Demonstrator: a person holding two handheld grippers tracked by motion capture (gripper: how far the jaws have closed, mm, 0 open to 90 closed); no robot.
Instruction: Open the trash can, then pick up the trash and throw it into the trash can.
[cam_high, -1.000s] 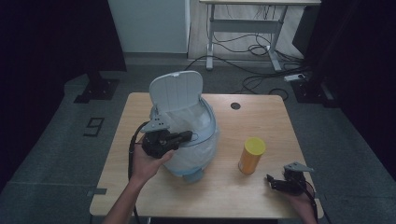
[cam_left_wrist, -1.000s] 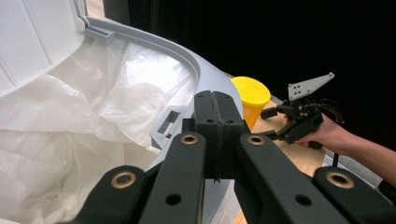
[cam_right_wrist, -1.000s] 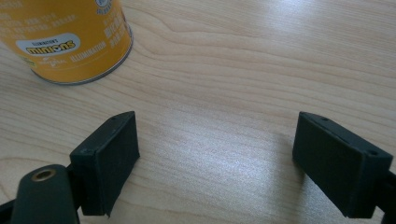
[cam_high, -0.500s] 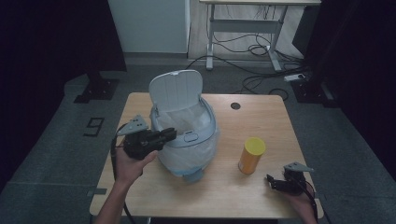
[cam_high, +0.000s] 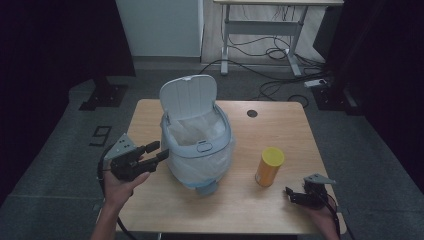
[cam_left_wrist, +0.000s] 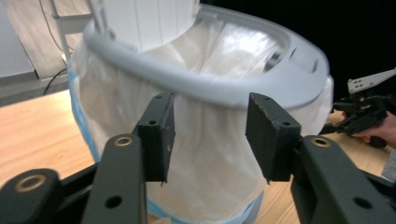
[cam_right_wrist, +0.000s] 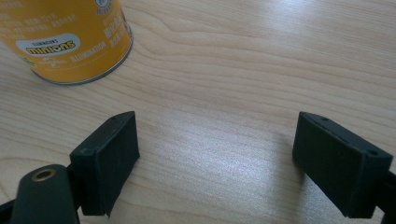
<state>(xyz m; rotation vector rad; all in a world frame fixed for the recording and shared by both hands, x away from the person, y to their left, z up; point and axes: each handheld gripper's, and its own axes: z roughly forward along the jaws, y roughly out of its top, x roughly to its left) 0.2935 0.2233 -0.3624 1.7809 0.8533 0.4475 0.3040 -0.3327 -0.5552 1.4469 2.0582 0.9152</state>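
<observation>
my left tool (cam_high: 154, 152) hung just off the left side of the bin (cam_high: 197, 145), its jaws had just been opening and stood apart with nothing between them. in the left gripper view the two black pads (cam_left_wrist: 159, 135) framed the bin's grey rim (cam_left_wrist: 210, 93) and the white liner bag (cam_left_wrist: 205, 154) draped over the outside, near but not touching. the bin stood around the middle of the wooden worktop (cam_high: 280, 130), its lid (cam_high: 189, 93) tipped up and back at the far side, the liner puffed out below the rim with a strip of blue showing at the bottom. my left hand (cam_high: 118, 186) held the tool level, pointing toward the bin

my right tool (cam_high: 298, 196) rested low at the near right corner of the worktop, jaws apart and empty. in the right gripper view its pads (cam_right_wrist: 108, 158) sat over bare wood, with the yellow can (cam_right_wrist: 65, 39) just beyond the left pad, not touching it. from above that can (cam_high: 269, 166) stood upright between the bin and my right tool, clear of both
</observation>
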